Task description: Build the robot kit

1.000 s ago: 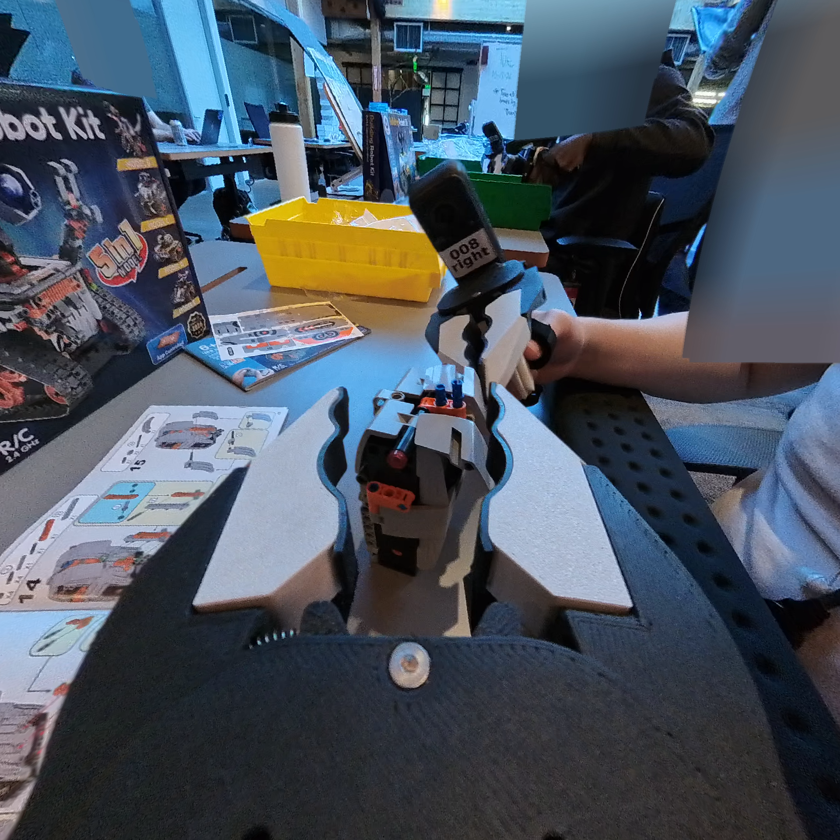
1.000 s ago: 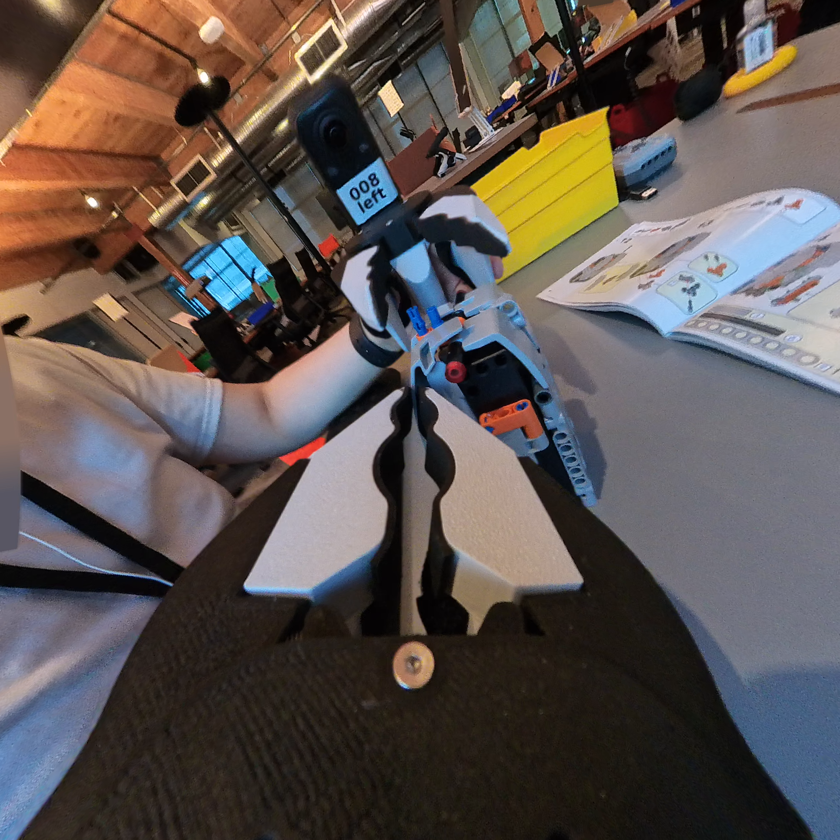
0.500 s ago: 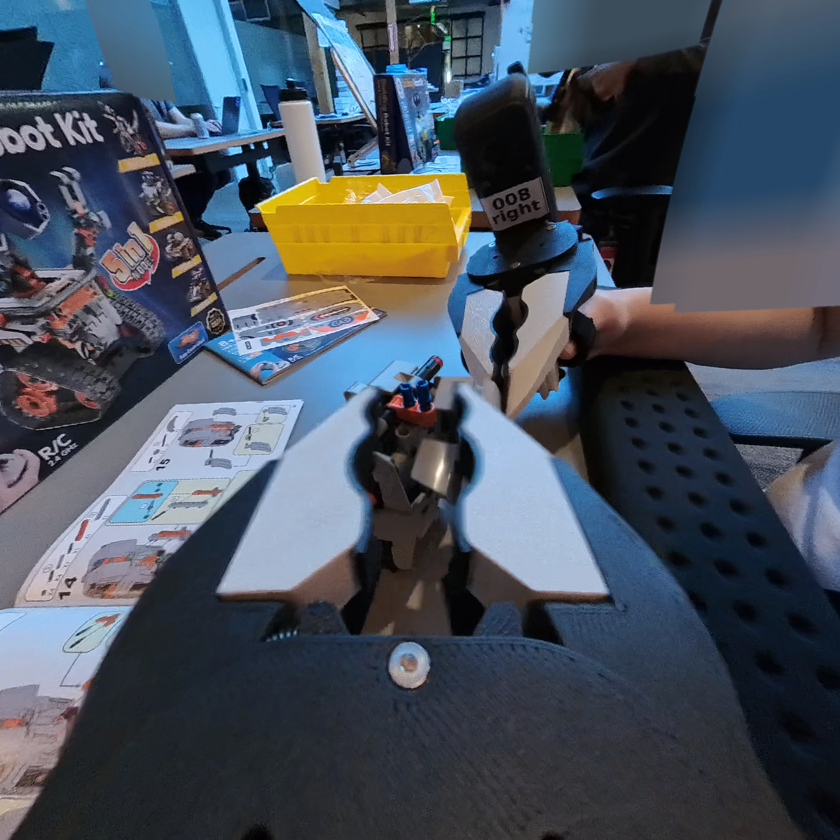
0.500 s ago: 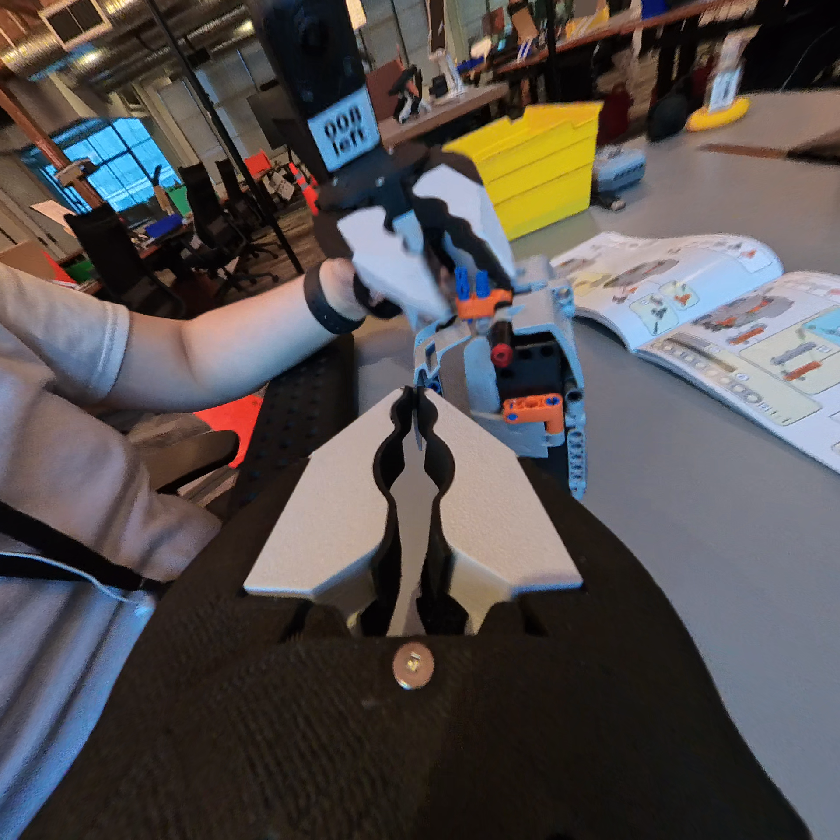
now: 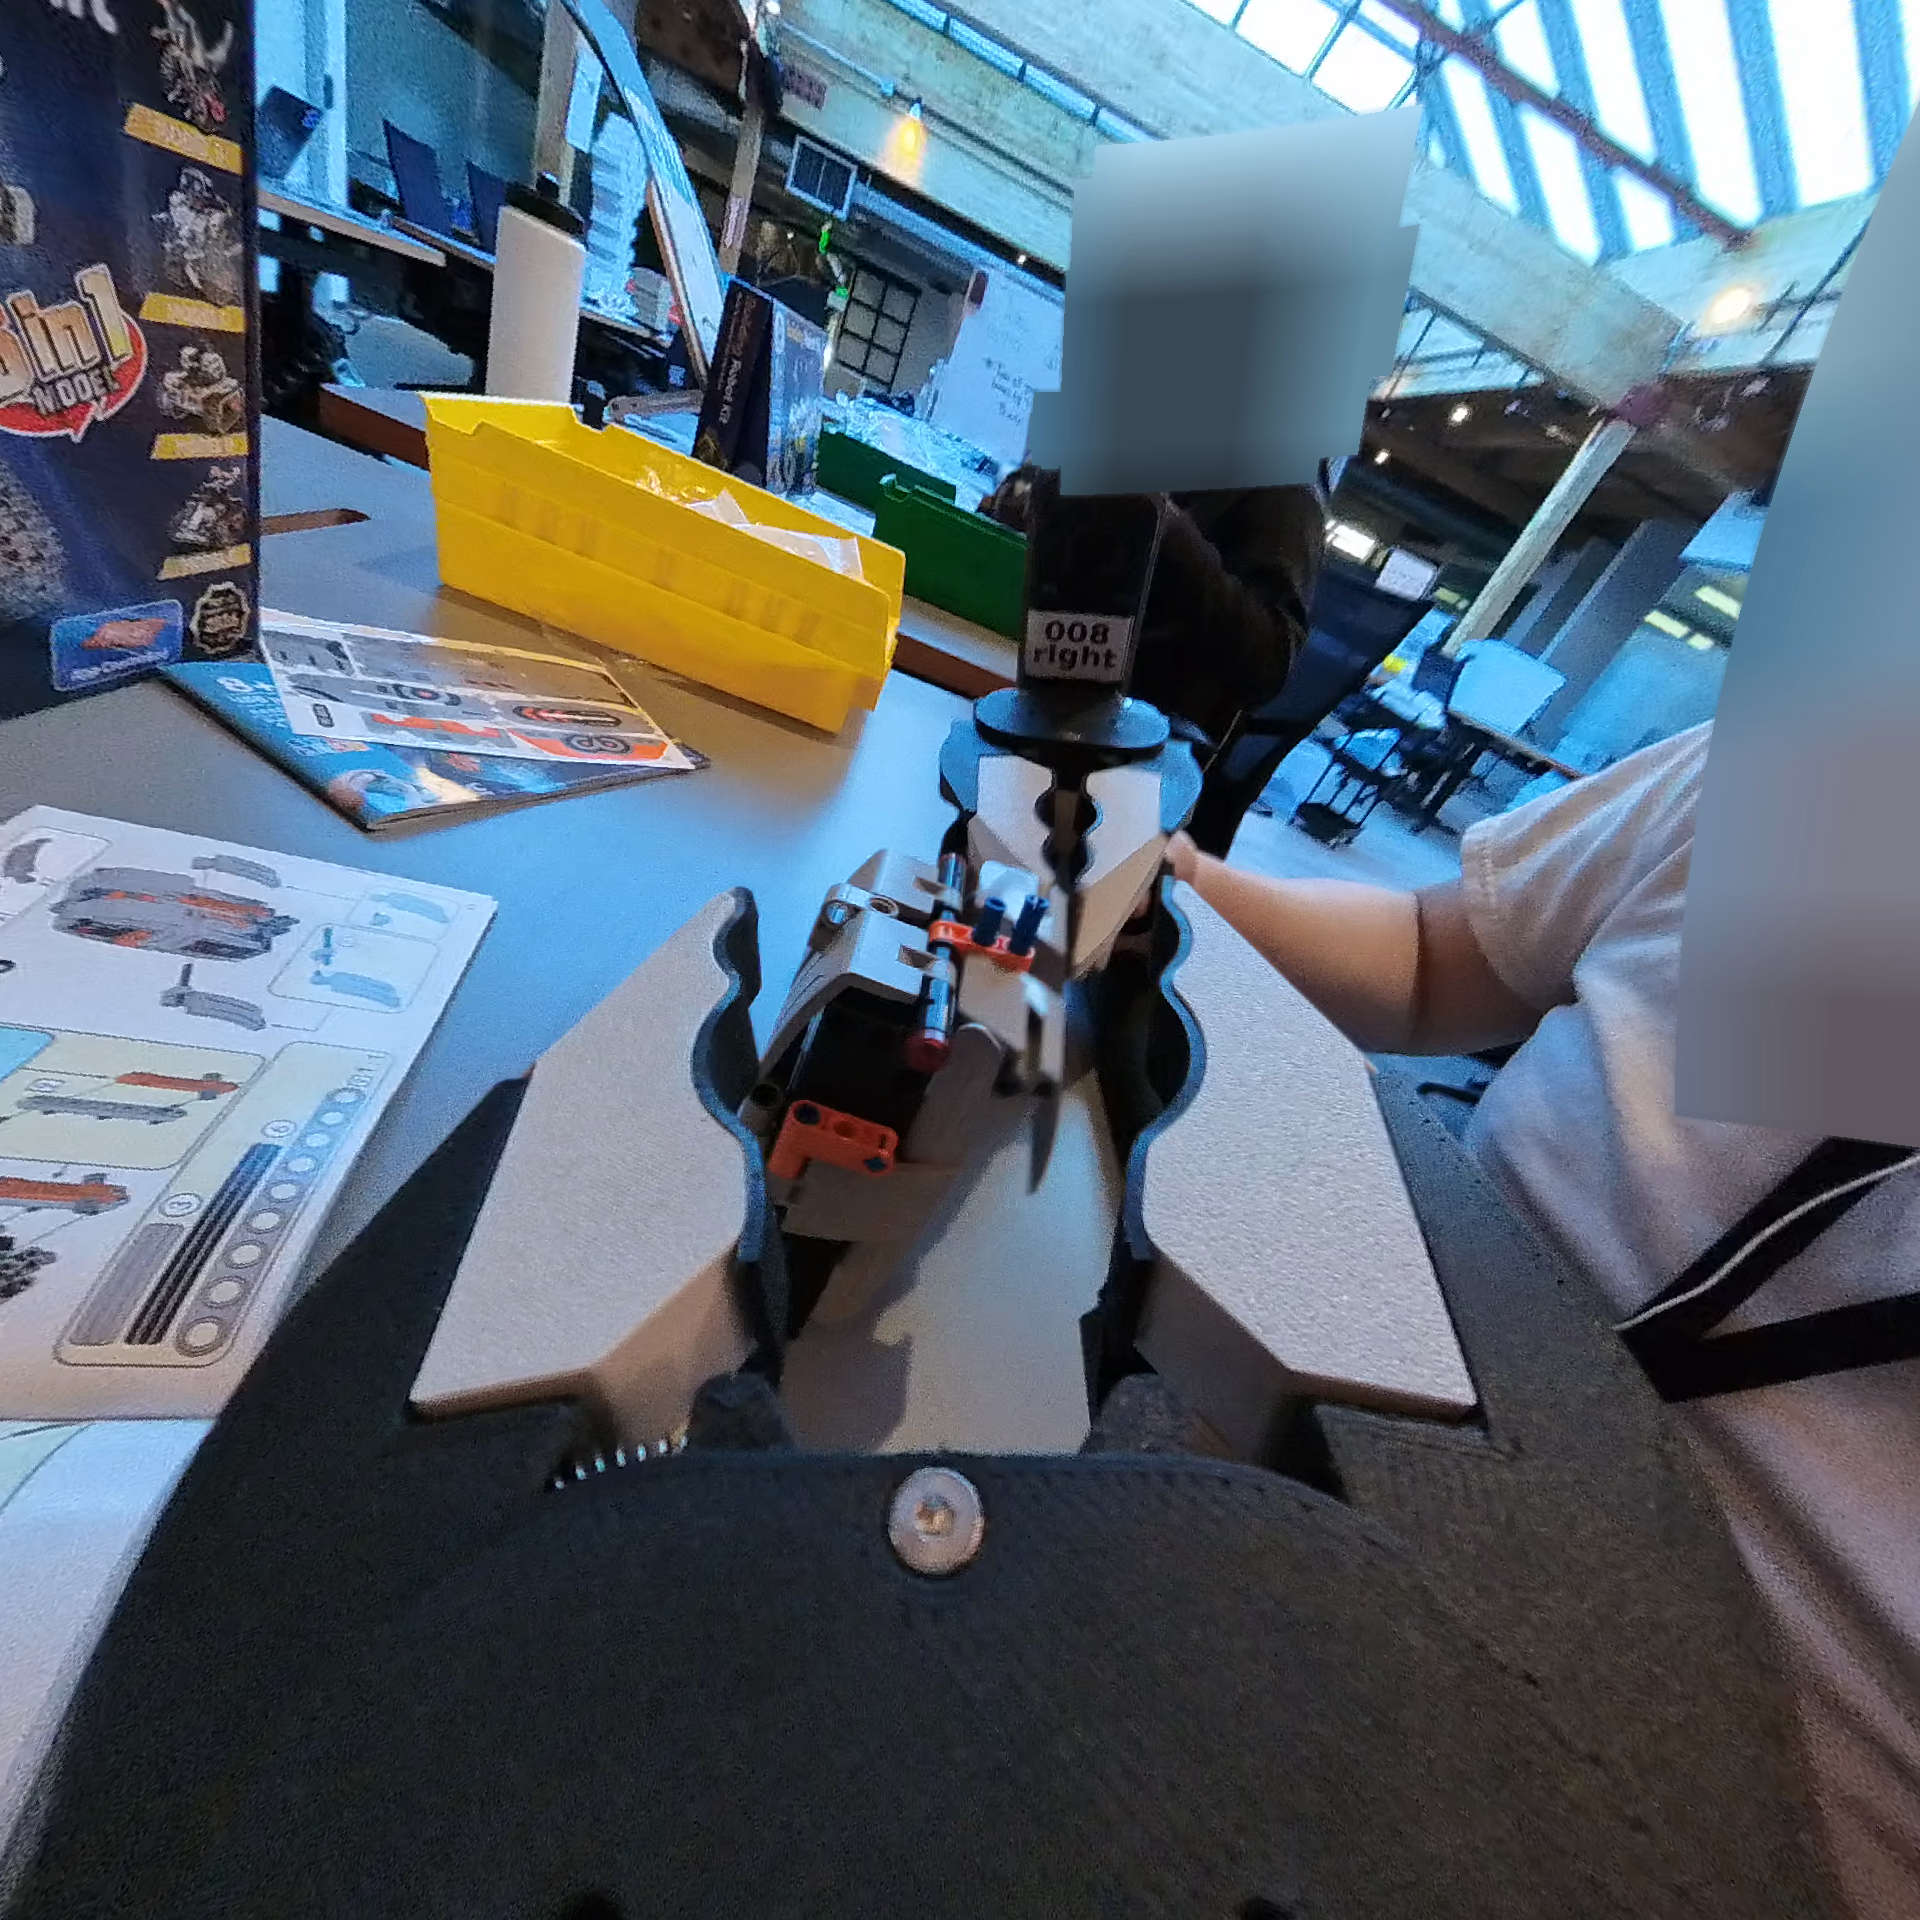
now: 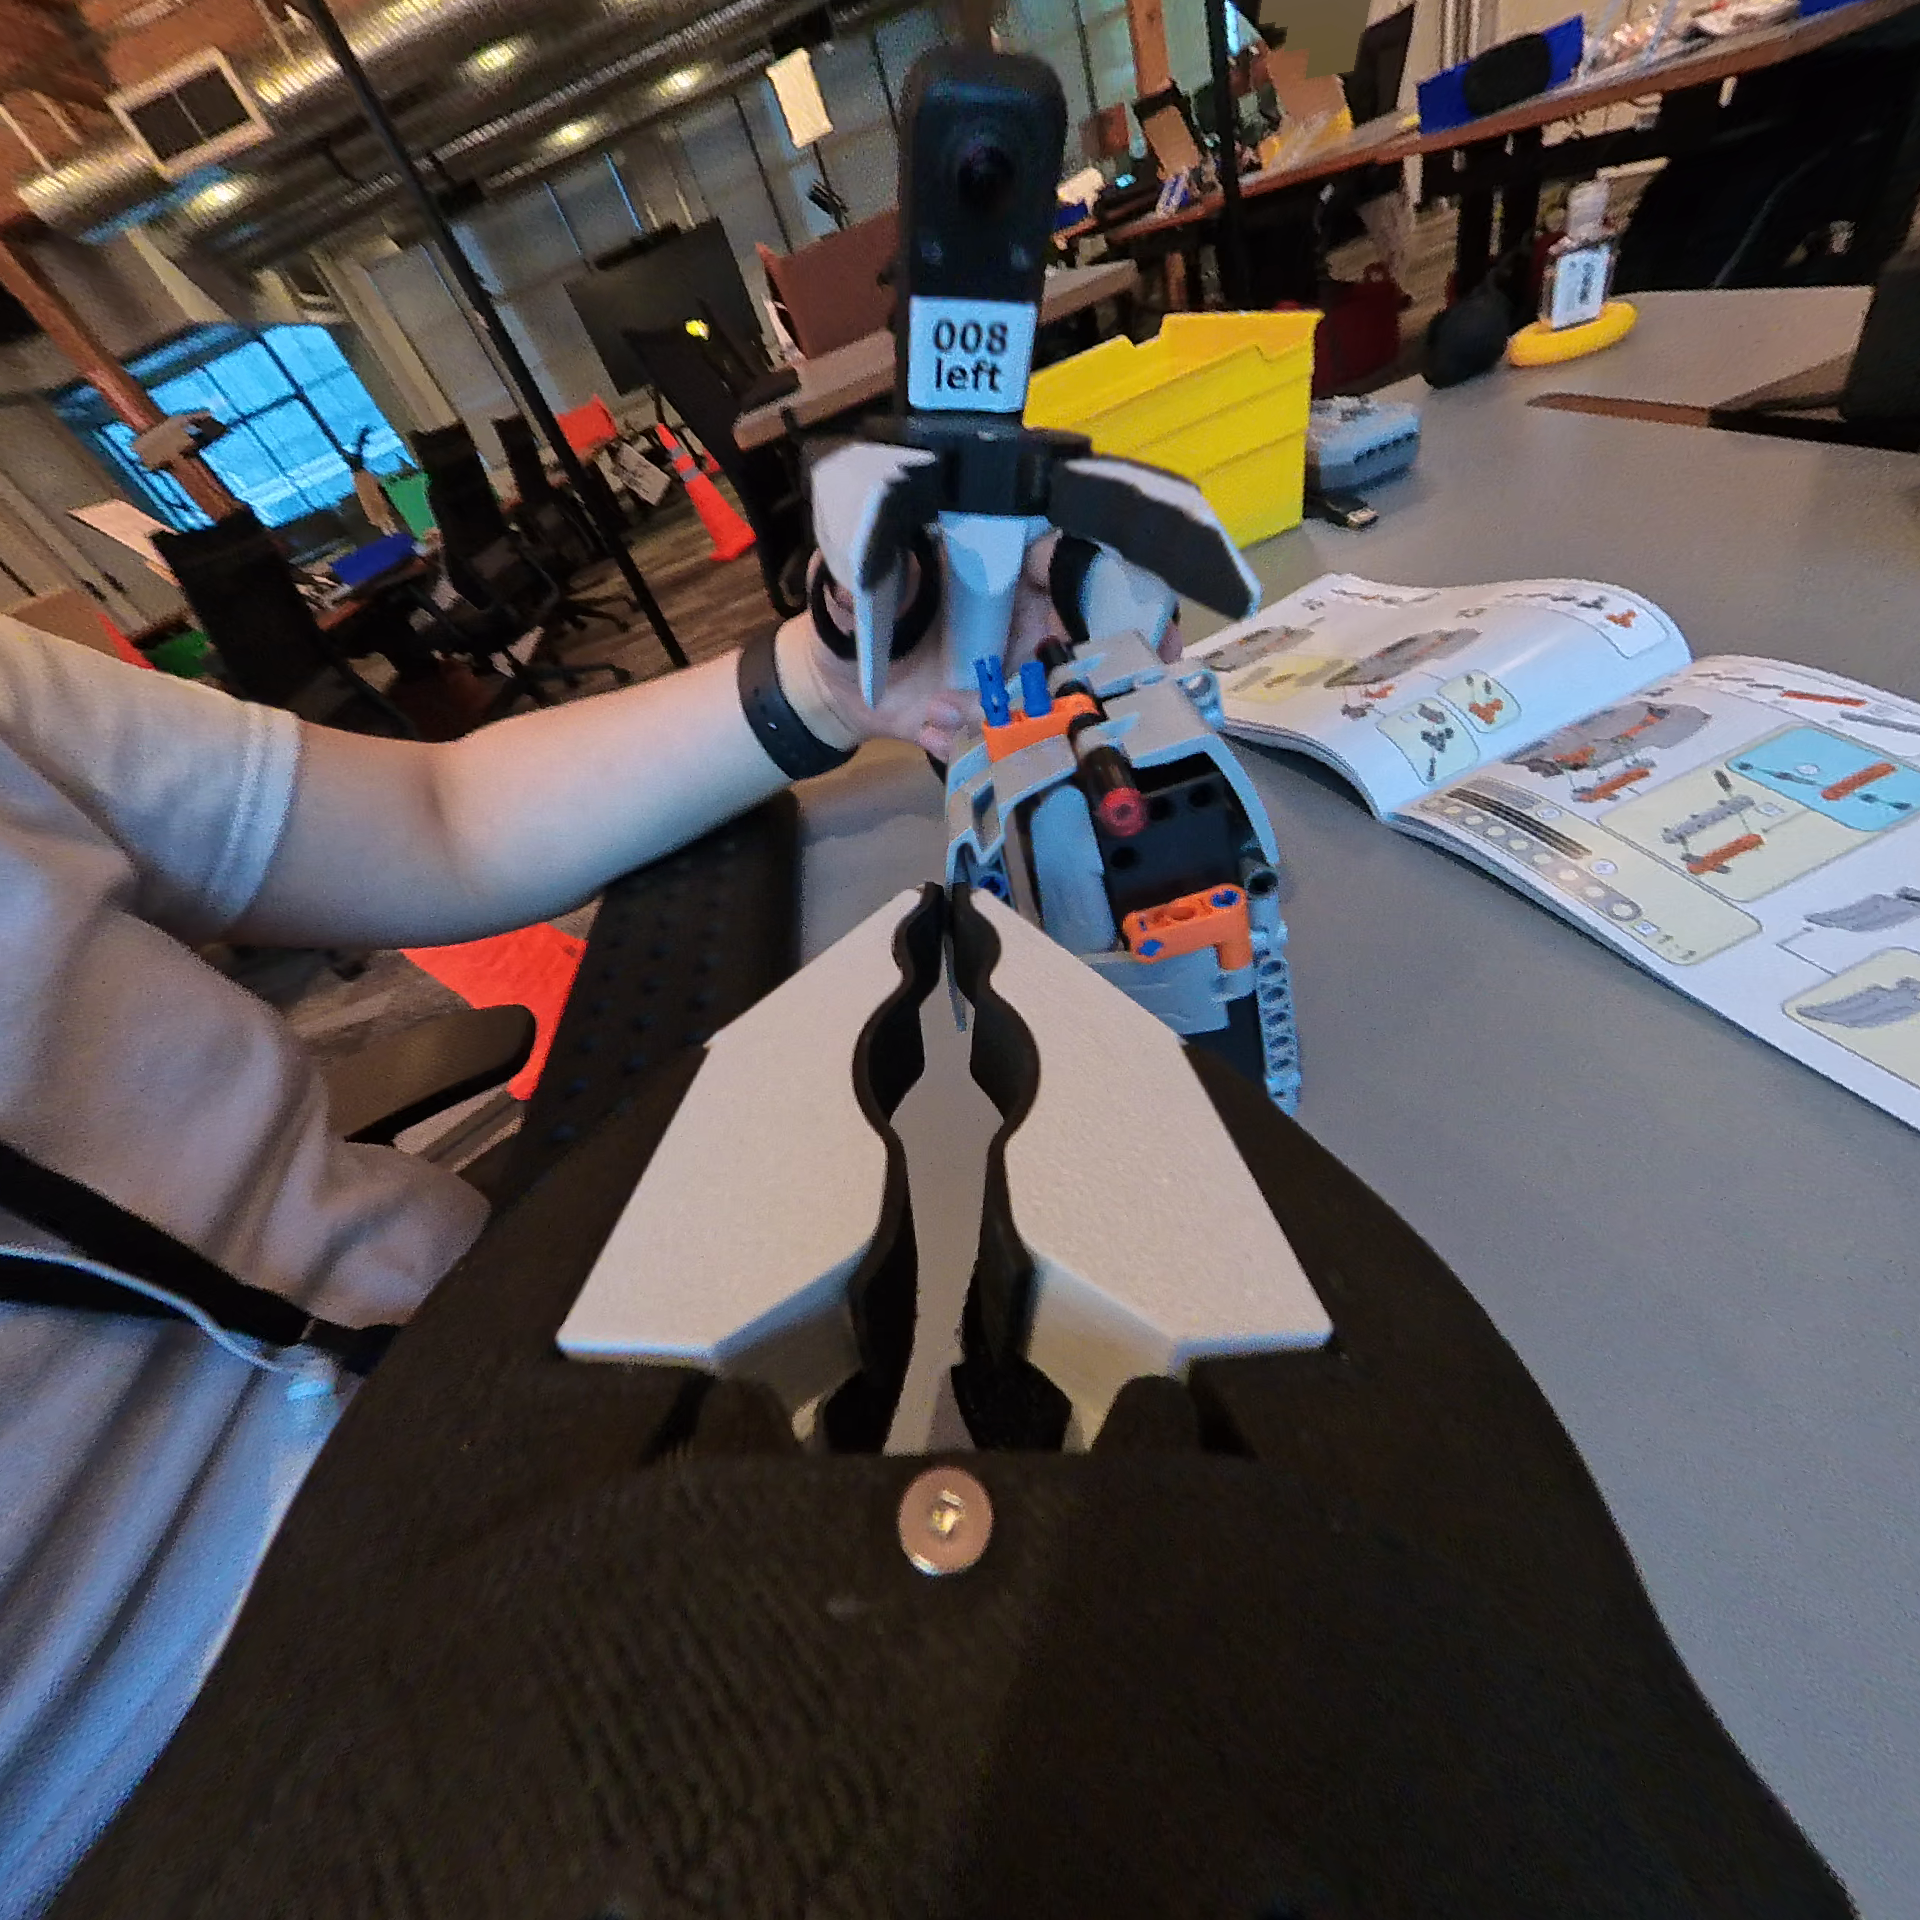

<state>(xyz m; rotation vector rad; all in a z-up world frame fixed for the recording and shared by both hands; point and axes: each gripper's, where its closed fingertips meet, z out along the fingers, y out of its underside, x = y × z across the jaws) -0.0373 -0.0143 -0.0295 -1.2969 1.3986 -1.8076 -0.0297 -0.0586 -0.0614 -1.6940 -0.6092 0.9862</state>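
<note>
A grey and black brick-built model (image 5: 883, 997) with orange parts, blue pins and a red-tipped axle stands on the grey table (image 6: 1558, 1299). It also shows in the right wrist view (image 6: 1122, 862). My left gripper (image 5: 953, 904) is open, its fingers spread on either side of the model. In the right wrist view it (image 6: 1039, 644) hangs over the model's far end. My right gripper (image 6: 943, 899) is shut, its tips against the model's grey side panel. I cannot tell whether it pinches the panel. It also shows in the left wrist view (image 5: 1060, 883), beside the blue pins.
An open instruction booklet (image 6: 1558, 790) lies beside the model, also in the left wrist view (image 5: 208, 1039). A yellow bin (image 5: 644, 561), a dark kit box (image 5: 114, 343) and a leaflet (image 5: 468, 717) stand farther back. A black perforated surface (image 6: 665, 966) borders the table by the person's arm (image 6: 520, 790). My right fingertips sit around 6 cm from my left ones.
My left gripper's fingers have spread wider around the model and its view has tilted up. My right gripper has stayed shut and now points straight at the model's side.
</note>
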